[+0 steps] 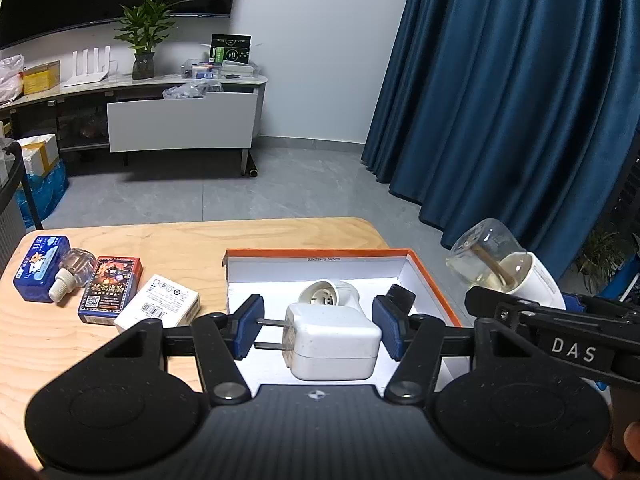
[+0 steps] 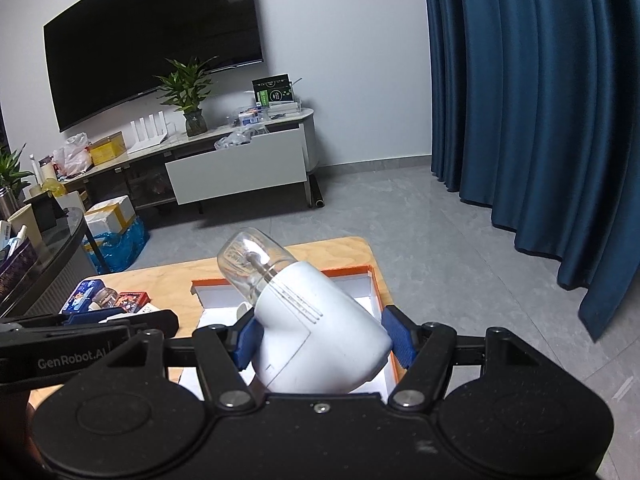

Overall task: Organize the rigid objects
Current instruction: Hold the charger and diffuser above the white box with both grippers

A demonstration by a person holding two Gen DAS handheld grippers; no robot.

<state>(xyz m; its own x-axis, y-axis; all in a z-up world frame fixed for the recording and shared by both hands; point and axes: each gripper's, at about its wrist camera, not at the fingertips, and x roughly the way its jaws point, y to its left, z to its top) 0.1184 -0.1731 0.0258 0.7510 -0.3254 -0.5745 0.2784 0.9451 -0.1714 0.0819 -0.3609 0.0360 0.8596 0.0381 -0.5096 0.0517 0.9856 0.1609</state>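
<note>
Matte black plastic left gripper and right gripper, blue ribbed pads, silver pivot screws, white lettering.

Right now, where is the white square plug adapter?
In the left wrist view, the white square plug adapter sits between the left tongs, over the orange-rimmed white box.

The surface is a light wooden top with rounded corners. An open box, orange on its rim and white inside, rests directly on it at the right side. To the left of this box lies a group of small items: a white carton nearest the box, a red and blue card pack touching it, a small clear bottle with a white cap, and a blue carton at the far left edge.
</note>
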